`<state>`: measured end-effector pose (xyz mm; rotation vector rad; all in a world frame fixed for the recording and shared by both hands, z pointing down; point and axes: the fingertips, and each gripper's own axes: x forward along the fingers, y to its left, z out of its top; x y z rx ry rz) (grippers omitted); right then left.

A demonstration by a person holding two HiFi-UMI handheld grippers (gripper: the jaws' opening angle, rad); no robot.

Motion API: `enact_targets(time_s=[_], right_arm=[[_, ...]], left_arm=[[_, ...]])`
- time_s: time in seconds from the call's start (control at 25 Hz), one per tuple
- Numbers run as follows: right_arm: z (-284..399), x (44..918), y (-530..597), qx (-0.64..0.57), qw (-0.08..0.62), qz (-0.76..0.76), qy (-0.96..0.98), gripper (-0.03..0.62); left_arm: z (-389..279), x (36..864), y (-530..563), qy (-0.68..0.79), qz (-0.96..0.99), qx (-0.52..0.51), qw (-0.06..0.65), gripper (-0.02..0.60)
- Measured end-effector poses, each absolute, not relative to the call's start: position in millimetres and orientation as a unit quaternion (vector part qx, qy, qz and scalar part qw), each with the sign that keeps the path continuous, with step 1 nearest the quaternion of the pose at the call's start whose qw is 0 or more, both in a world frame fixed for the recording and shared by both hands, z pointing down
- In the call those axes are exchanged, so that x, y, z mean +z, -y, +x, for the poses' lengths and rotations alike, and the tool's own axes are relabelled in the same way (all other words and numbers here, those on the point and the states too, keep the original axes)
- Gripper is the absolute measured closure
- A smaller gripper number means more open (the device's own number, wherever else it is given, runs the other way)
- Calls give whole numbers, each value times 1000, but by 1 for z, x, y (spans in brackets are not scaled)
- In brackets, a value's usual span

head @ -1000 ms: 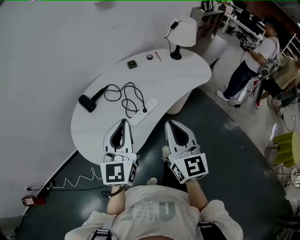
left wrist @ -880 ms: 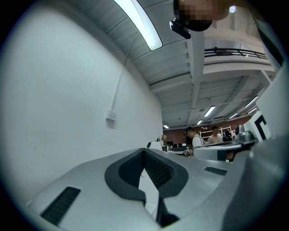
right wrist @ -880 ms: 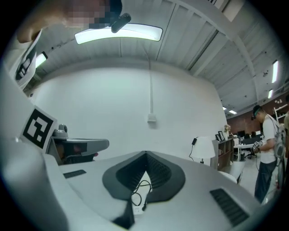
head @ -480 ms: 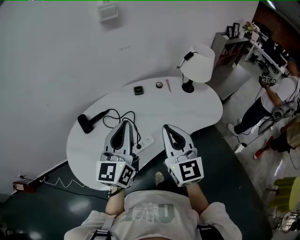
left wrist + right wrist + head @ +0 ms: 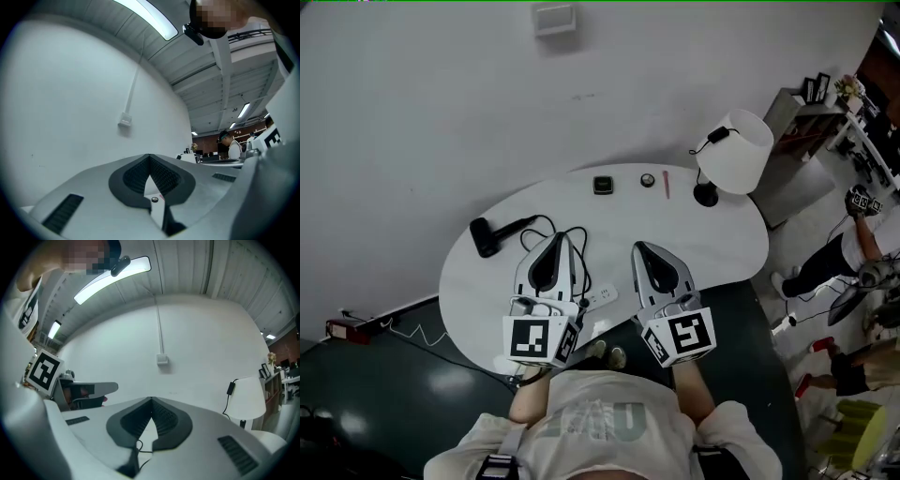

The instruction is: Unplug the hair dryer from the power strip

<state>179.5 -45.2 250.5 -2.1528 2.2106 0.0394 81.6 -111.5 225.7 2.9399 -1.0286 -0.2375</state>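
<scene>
A black hair dryer (image 5: 492, 234) lies on the left of the white table (image 5: 712, 239). Its black cable (image 5: 572, 242) coils across to a white power strip (image 5: 601, 297) near the front edge; the plug is hidden behind my left gripper. My left gripper (image 5: 555, 237) hovers over the cable coils, shut and empty. My right gripper (image 5: 638, 247) hangs just right of the strip, also shut and empty. In the left gripper view the jaws (image 5: 150, 157) meet at the tip. The right gripper view shows closed jaws (image 5: 152, 401) with a bit of cable (image 5: 138, 444) below them.
A white lamp (image 5: 734, 153) stands at the table's back right. A small black square object (image 5: 602, 185), a round item (image 5: 648, 180) and a red pen (image 5: 667, 184) lie near the wall. A wall box (image 5: 555, 18) sits above. A person (image 5: 861, 253) stands at far right.
Both grippers have moved forward from over the floor to above the table, closer to the cable and power strip. Both stay shut.
</scene>
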Motion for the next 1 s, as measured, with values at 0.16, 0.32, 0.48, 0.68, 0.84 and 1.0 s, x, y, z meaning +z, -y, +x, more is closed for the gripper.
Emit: enact_targets(time_s=[0.16, 0.32, 0.48, 0.68, 0.84, 1.0], right_arm=[[175, 245, 57, 2, 42, -688, -725, 591], [170, 245, 63, 2, 27, -675, -738, 590], [165, 262, 71, -9, 15, -661, -750, 591], [153, 283, 75, -33, 3, -643, -765, 591], [148, 295, 77, -45, -9, -634, -772, 591], [142, 305, 77, -59, -18, -629, -775, 589]], left_arm=[[80, 236, 116, 300, 953, -32, -9, 575], [83, 277, 110, 224, 973, 59, -17, 530], [79, 351, 96, 151, 973, 177, 5, 471], [62, 461, 59, 50, 929, 365, -30, 415], [49, 528, 47, -7, 887, 460, -37, 360], [40, 569, 47, -32, 860, 508, -20, 360]])
